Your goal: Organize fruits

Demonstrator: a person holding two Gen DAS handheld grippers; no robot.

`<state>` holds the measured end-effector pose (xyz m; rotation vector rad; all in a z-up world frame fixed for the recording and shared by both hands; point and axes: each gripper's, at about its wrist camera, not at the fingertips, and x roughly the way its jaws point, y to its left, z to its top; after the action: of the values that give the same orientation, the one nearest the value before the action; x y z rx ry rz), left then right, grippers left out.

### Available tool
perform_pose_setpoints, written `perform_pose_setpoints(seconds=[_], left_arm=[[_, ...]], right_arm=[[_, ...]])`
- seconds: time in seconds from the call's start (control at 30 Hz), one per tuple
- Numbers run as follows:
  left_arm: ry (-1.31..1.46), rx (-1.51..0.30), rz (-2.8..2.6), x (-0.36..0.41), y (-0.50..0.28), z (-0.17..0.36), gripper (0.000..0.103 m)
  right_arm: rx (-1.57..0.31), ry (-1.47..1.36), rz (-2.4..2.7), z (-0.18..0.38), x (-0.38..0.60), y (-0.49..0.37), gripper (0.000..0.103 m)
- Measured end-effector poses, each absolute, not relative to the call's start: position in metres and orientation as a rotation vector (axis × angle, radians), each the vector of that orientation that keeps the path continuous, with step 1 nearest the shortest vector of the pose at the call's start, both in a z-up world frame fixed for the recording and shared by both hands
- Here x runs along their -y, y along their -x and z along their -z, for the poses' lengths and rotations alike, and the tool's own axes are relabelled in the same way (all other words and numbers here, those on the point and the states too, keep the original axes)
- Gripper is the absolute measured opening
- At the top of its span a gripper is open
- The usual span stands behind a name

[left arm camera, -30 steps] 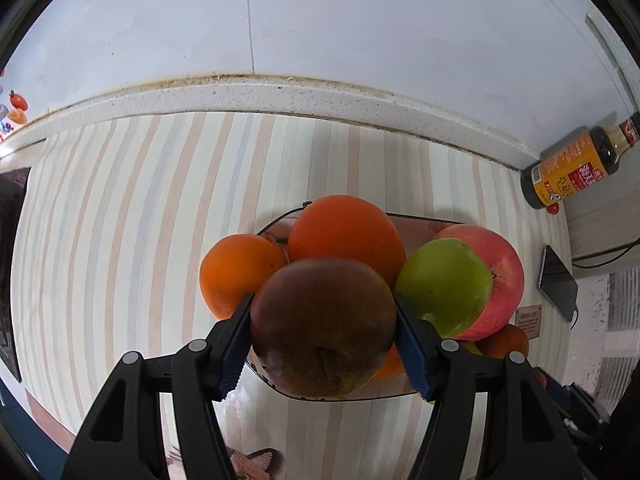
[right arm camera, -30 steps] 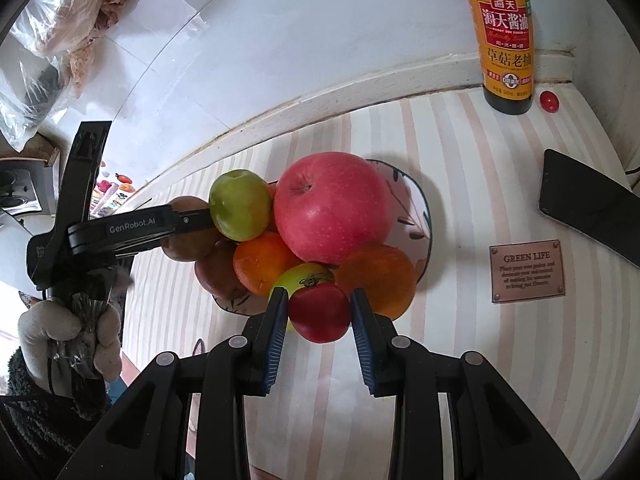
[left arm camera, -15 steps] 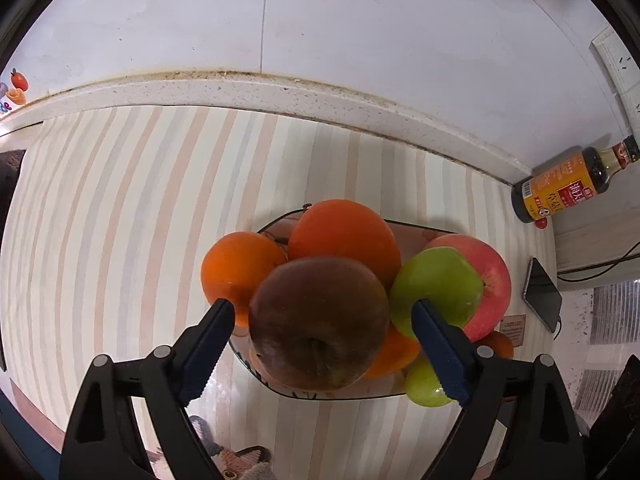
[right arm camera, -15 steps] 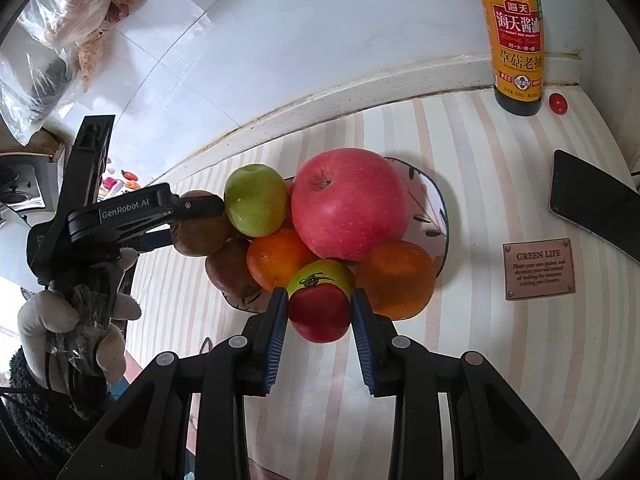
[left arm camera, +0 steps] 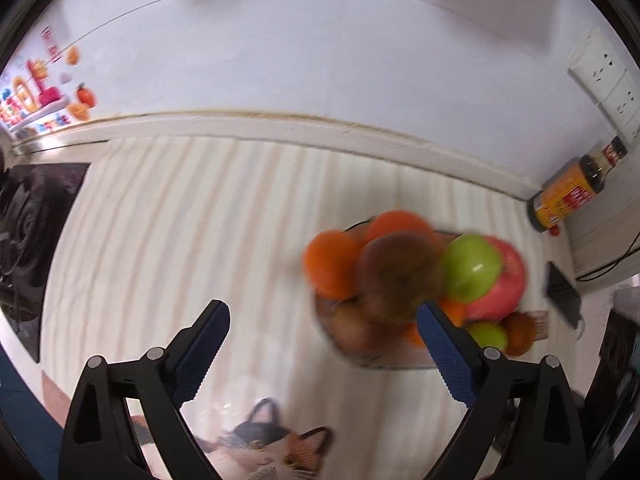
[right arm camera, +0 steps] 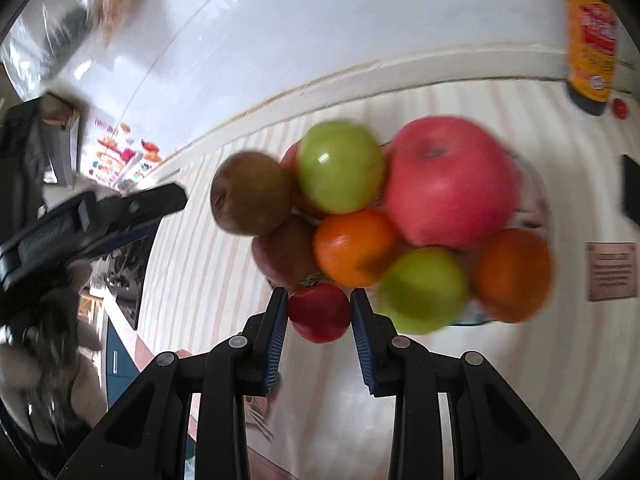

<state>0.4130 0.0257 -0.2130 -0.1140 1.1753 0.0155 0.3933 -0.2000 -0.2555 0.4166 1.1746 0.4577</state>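
The left tool (left arm camera: 322,322) stands wide apart with nothing between its blue-padded fingers (left arm camera: 446,350), hanging over the striped counter (left arm camera: 200,216) to the left of the fruit bowl (left arm camera: 384,362). The bowl sits on the counter heaped with fruit, and every view of it is smeared by motion blur. On top of the heap, at its left side, rests a brown apple (right arm camera: 250,194), beside a green apple (right arm camera: 340,166) and a big pink-red apple (right arm camera: 450,182); lower down lie an orange (right arm camera: 354,246), a second green apple (right arm camera: 424,290) and another orange (right arm camera: 514,274) at the right edge. The right tool (right arm camera: 320,314) is clenched on a small red tomato (right arm camera: 320,312) with a green stalk, held just in front of the bowl's near side, close against the fruit there; whether it touches them cannot be told. Against the back wall stands a dark sauce bottle (right arm camera: 588,36) with an orange label whose red-and-white print is too blurred to read, a small red cap (right arm camera: 620,108) lying next to it. A brown tag (right arm camera: 612,272) on the counter right of the bowl carries lines of text, also unreadable here. A black phone (left arm camera: 562,294) lies near the wall socket (left arm camera: 608,80) side.
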Motion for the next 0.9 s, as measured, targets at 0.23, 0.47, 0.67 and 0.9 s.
perform_pose_setpoints(seconds=[0.23, 0.47, 0.67, 0.9], left_arm=[[0.137, -1.251, -0.045, -0.059, -0.403, 0.251, 0.096], [0.117, -1.285, -0.015, -0.065, -0.398, 0.270, 0.096], [0.068, -1.249, 0.026, -0.063, -0.387, 0.255, 0.096], [0.020, -1.155, 0.095, -0.052, -0.355, 0.208, 0.096]], right_arm=[[-1.215, -0.315, -0.438, 0.281, 0.156, -0.400, 0.035], [-1.202, -0.277, -0.350, 0.294, 0.142, -0.398, 0.054], [-1.086, -0.328, -0.266, 0.261, 0.155, -0.375, 0.087], [-1.038, -0.219, -0.018, 0.209, 0.174, -0.324, 0.099]])
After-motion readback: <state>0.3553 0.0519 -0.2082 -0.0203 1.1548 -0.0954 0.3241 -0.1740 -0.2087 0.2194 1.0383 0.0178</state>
